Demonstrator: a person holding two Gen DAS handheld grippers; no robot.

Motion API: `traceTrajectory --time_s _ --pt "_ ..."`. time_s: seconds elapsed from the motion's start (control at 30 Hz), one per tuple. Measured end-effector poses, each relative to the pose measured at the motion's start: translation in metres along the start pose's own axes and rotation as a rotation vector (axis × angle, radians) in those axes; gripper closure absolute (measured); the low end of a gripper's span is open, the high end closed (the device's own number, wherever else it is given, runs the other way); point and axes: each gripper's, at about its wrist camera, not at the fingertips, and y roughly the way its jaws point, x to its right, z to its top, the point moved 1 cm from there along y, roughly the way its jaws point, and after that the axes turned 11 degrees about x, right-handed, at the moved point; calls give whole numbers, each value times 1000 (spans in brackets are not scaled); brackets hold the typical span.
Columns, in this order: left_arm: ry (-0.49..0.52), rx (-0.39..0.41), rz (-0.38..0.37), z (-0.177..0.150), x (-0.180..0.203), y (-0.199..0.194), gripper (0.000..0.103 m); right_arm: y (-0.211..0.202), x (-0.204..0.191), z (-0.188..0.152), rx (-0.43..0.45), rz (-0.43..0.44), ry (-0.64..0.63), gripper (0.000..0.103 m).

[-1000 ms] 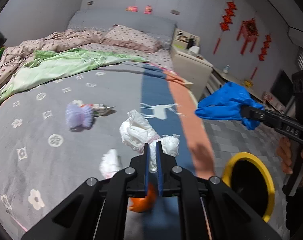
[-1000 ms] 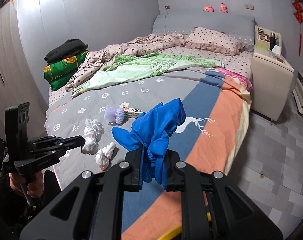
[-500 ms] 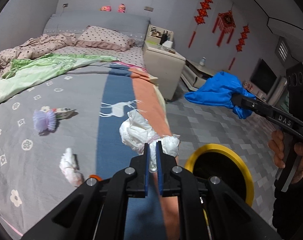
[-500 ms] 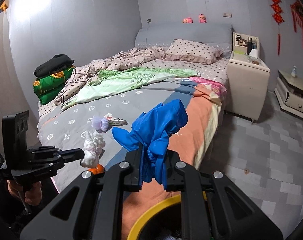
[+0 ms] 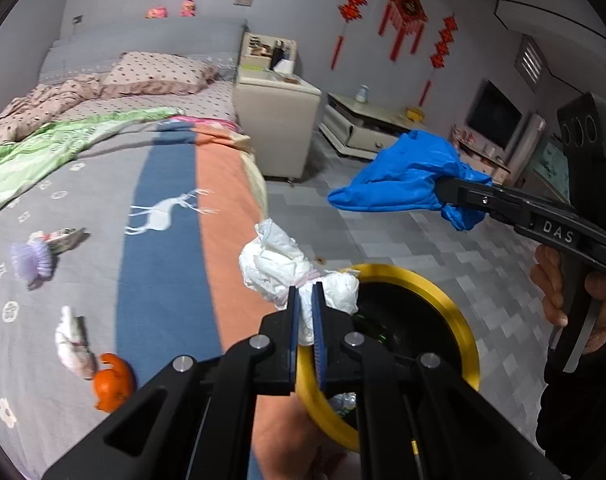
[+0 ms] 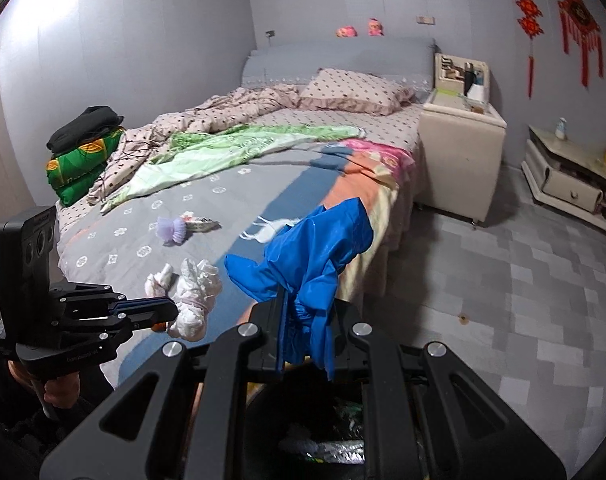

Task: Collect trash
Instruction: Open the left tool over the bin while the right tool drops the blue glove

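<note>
Over yellow-rimmed bin (image 5: 459, 312) | left gripper (image 5: 306, 300) clamps white wad (image 5: 279, 264) | right gripper (image 6: 303, 320) clamps blue bag (image 6: 315, 248)

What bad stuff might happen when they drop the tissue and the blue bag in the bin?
The crumpled tissue in the left gripper hangs at the yellow-rimmed bin's edge, so it might land outside. The blue plastic bag in the right gripper spreads wide and could catch on the rim.

We can read only the white letters "DAS" on the black arm of the right gripper (image 5: 443, 192) in the left wrist view; we make out no other writing.
</note>
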Motion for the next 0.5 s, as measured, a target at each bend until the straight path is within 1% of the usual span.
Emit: traceTrajectory --time_s 0.2,0.33,0.5 --pt "29 -56 -48 -14 28 26 97 -10 13 -18 -71 -63 -29 89" --pt "22 -108 -83 -27 38 41 97 -11 26 -33 -123 -104 -13 89" --pt "39 -156 -106 -41 48 50 97 -11 30 -47 -173 -88 -8 89"
